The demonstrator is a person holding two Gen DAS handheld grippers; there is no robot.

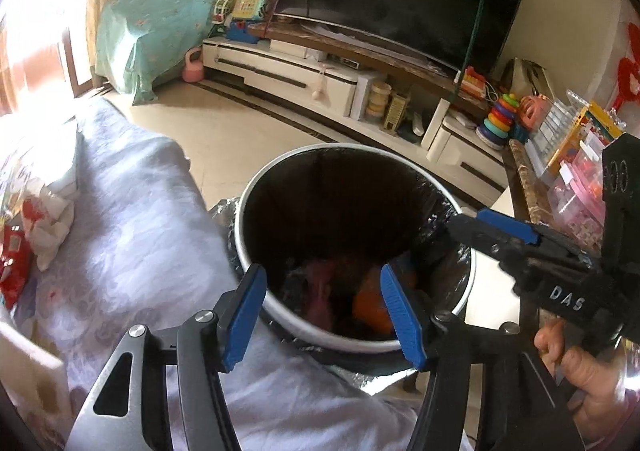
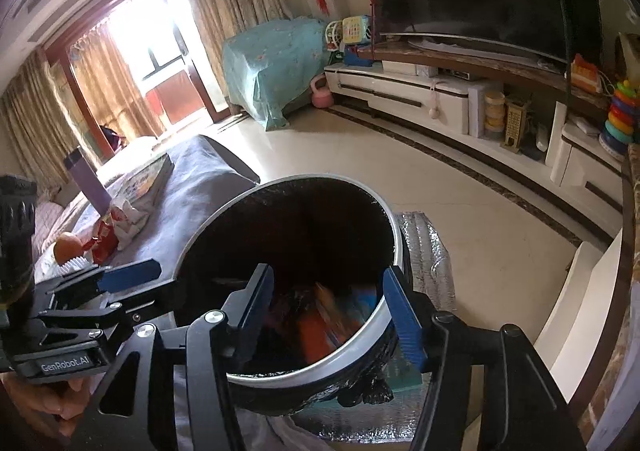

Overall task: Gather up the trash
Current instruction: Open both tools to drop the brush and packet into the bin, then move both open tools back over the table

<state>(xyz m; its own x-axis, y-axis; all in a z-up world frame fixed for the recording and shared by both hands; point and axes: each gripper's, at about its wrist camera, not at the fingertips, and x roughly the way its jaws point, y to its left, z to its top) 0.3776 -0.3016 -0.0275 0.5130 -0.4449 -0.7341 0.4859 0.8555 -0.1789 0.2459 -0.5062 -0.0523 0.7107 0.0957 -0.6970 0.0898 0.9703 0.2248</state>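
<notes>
Two blue-padded grippers, left (image 1: 322, 315) and right (image 2: 332, 313), hover with jaws parted and empty over the round white-rimmed, black-lined trash bin (image 1: 460, 305); colourful trash lies inside, crumpled wrappers (image 2: 120, 225) on the grey-covered bench (image 1: 132, 227) beyond.

Round black-lined bin (image 1: 356, 187) upright on floor, w/ colourful trash (image 1: 370, 301) inside

white-rimmed bin (image 1: 352, 343) with black liner (image 1: 320, 203), blue tool pads (image 1: 400, 315)
</notes>
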